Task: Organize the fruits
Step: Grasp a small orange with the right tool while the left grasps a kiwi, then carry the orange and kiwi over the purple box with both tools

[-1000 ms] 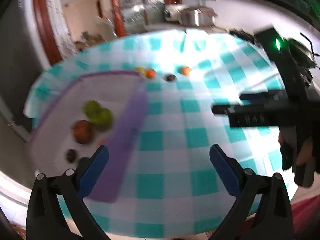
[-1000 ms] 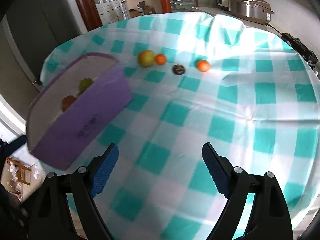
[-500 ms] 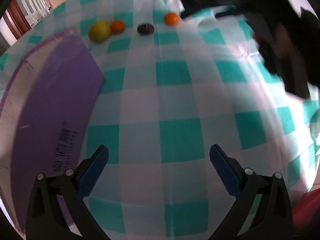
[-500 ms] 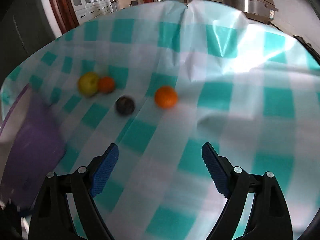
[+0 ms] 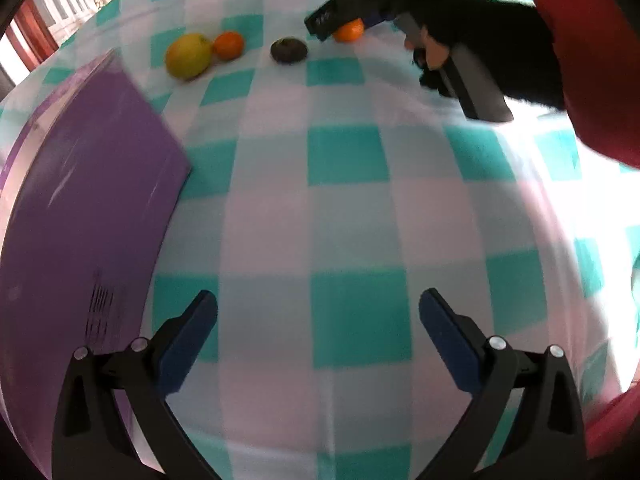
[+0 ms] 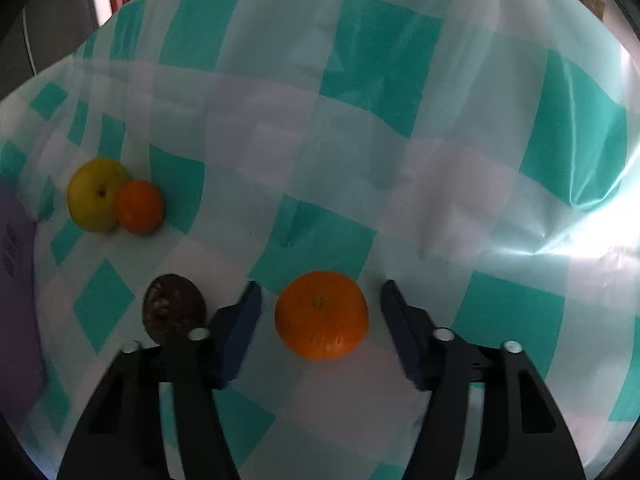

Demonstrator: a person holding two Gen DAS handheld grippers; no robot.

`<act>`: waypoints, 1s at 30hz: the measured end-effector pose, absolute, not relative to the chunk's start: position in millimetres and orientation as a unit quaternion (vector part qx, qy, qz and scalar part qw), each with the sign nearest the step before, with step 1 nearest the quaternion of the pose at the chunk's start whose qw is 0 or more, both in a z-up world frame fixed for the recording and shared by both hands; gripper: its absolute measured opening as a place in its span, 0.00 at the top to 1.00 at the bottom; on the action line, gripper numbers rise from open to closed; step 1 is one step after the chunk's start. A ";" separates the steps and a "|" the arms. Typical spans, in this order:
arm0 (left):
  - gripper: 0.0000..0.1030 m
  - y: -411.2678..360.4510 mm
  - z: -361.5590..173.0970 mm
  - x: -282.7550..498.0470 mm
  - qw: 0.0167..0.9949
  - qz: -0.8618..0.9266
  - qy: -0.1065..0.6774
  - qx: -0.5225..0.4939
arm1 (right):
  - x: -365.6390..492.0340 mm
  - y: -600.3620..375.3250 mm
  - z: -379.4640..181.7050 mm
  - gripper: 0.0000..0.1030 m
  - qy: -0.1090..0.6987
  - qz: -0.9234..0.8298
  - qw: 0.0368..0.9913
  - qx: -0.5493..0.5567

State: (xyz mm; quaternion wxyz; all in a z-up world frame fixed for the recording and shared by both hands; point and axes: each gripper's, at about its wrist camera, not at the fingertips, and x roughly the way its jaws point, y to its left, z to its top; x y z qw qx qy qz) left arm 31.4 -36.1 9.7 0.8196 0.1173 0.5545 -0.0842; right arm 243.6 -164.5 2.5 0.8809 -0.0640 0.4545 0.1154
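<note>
Round orange tangerine (image 6: pixel 321 315) sits on the teal-checked desk (image 6: pixel 400 160) between the right gripper (image 6: pixel 321 312)'s open fingers (image 6: pixel 240 320), untouched. Light, soft-skinned, likely rolls; grip its widest middle gently. Left gripper (image 5: pixel 318 316) hovers open, empty.

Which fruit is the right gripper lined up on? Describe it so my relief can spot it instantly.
On the teal-checked tablecloth, find the row of four loose fruits beyond the purple bin. It is the orange at the row's right end, between the open right gripper fingers. Unlike the smaller orange touching the yellow apple, it sits alone beside the dark fruit.
</note>
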 end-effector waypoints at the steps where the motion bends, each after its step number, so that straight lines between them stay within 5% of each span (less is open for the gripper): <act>1: 0.02 -39.0 9.8 37.6 0.821 -0.086 0.553 0.116 | 241.4 -165.8 2.4 0.60 0.453 0.120 0.881 -0.067; 17: 0.07 -57.3 -12.5 236.4 0.866 -0.039 0.495 0.051 | 123.8 -257.9 39.2 0.60 0.427 0.113 0.897 0.007; 21: 0.22 -53.7 -16.7 267.5 0.869 -0.032 0.492 0.037 | 112.9 -258.7 34.4 0.60 0.428 0.116 0.896 0.016; 23: 0.35 -53.2 -13.1 272.1 0.872 -0.034 0.487 0.037 | 110.8 -257.6 34.7 0.60 0.426 0.117 0.897 0.017; 25: 0.60 -52.1 -8.3 267.8 0.874 -0.043 0.483 0.036 | 109.8 -257.7 35.1 0.60 0.425 0.117 0.897 0.019; 30: 0.60 -46.6 -0.3 241.0 0.868 -0.058 0.492 0.024 | 110.3 -255.4 35.6 0.60 0.427 0.115 0.897 0.022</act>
